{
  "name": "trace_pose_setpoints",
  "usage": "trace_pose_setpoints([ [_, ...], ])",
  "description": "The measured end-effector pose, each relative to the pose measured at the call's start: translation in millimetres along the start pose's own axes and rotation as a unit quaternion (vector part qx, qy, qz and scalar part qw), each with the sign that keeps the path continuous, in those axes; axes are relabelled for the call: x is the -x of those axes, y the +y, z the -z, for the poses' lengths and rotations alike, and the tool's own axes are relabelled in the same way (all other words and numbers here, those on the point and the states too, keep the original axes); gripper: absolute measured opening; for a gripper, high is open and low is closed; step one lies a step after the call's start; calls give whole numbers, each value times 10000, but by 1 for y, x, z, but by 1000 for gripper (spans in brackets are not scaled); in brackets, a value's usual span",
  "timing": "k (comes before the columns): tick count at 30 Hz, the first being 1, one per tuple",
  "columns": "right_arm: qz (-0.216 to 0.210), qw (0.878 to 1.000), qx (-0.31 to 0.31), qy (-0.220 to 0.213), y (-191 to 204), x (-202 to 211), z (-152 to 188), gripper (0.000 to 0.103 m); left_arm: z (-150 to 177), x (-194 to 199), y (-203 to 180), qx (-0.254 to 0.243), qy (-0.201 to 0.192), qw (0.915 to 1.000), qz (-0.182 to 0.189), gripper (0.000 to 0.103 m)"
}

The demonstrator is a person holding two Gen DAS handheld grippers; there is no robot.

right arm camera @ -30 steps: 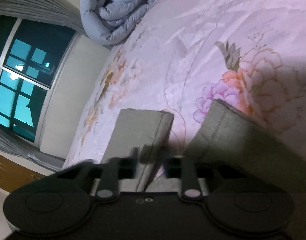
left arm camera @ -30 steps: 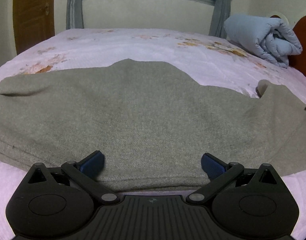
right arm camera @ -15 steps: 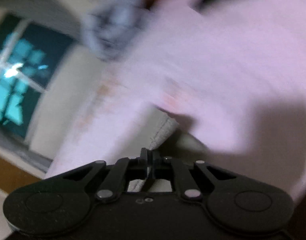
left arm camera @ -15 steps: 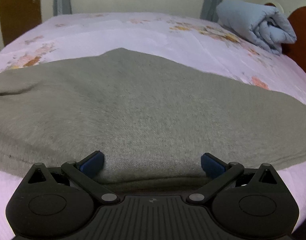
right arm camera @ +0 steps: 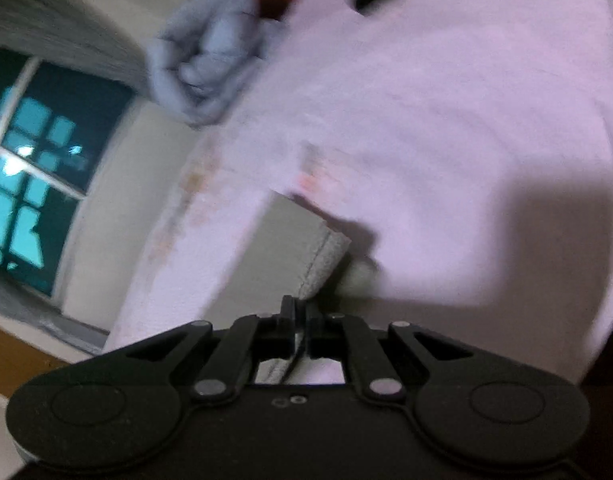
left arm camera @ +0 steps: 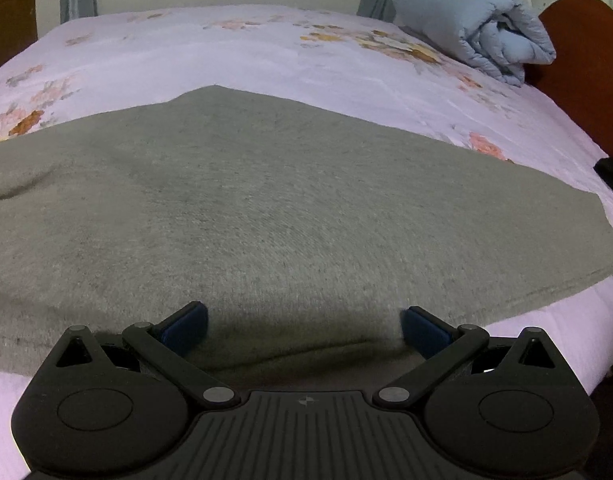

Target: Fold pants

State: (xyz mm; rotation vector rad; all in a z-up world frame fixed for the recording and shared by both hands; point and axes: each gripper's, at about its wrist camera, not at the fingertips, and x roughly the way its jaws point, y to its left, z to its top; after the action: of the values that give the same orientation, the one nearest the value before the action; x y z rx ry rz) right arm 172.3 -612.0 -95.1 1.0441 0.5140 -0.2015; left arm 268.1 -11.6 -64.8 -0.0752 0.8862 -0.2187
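Grey-green pants [left arm camera: 274,216] lie spread flat across the pink floral bed sheet [left arm camera: 234,52]. My left gripper [left arm camera: 304,324] is open, its blue-padded fingers [left arm camera: 186,322] wide apart over the near edge of the pants, holding nothing. My right gripper [right arm camera: 300,312] is shut on the hem of a pant leg [right arm camera: 318,256] and holds it just above the sheet [right arm camera: 446,140]. The right wrist view is blurred by motion.
A rolled light-blue quilt [left arm camera: 478,28] lies at the far right by the brown headboard [left arm camera: 582,56]; it also shows in the right wrist view [right arm camera: 210,60]. A window [right arm camera: 22,184] and grey curtains are behind the bed. A dark object [left arm camera: 612,172] sits at the right bed edge.
My right gripper closed on the pant-leg hem and swung it across the bed. In the left view the raised leg end at the right dropped flat and the view tilted down.
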Motion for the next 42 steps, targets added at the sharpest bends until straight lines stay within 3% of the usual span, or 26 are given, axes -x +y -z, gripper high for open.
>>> trace_pose_setpoints([
  [3,-151,9998,-102,-1,-11,-3,1,0,-1,0,0,-23,33,10000,8,103],
  [5,-330,9991,-272,-81,-11,3,-3,8,-4,0,1,-17,55,10000,21,103],
  [6,-399,9981,-390,-271,-13,12,-3,13,-4,0,1,-23,56,10000,19,103],
  [8,-526,9946,-697,-567,-23,30,-5,13,-4,0,0,-36,44,10000,-7,103],
  [11,-549,9922,-1032,-434,-37,32,-4,13,-3,-2,-2,-40,16,10000,-56,103],
  [13,-575,9900,-1259,-285,-44,24,-3,18,-3,-2,-5,-32,4,10000,-78,103],
  [15,-656,9871,-1436,-270,-47,17,-1,30,-2,-2,-5,-27,-6,10000,-75,103],
  [18,-692,9865,-1454,-300,-41,4,2,35,0,-2,-4,10,-39,10000,-70,103],
  [19,-639,9878,-1398,-260,-36,-2,1,35,0,-1,-5,22,-62,9999,-78,103],
  [20,-539,9894,-1332,-209,-31,-5,0,28,2,-1,-4,47,-96,9999,-83,103],
  [21,-402,9919,-1189,-212,-23,-9,-3,8,3,-1,-3,91,-146,9998,-81,103],
  [23,-404,9973,-544,-273,3,-9,-12,7,6,0,-2,145,-251,9996,-51,103],
  [26,-930,9923,591,-561,52,12,-27,7,8,1,0,92,-304,9995,7,103],
  [28,-1190,9880,789,-598,59,23,-36,7,8,2,2,124,-318,9994,89,103],
  [31,-873,9873,1232,-496,41,23,-34,6,7,2,7,138,-304,9992,214,103],
  [34,-280,9976,623,71,-26,-8,-22,5,9,2,8,0,-282,9992,282,103],
  [35,-588,9976,349,-54,-44,-9,-17,4,9,2,9,-46,-272,9992,305,103],
  [38,-607,9969,402,-296,-42,-8,-8,5,8,3,11,-66,-251,9991,345,103],
  [42,-592,9976,252,-265,-36,3,-15,15,9,4,12,-44,-267,9991,334,103],
])
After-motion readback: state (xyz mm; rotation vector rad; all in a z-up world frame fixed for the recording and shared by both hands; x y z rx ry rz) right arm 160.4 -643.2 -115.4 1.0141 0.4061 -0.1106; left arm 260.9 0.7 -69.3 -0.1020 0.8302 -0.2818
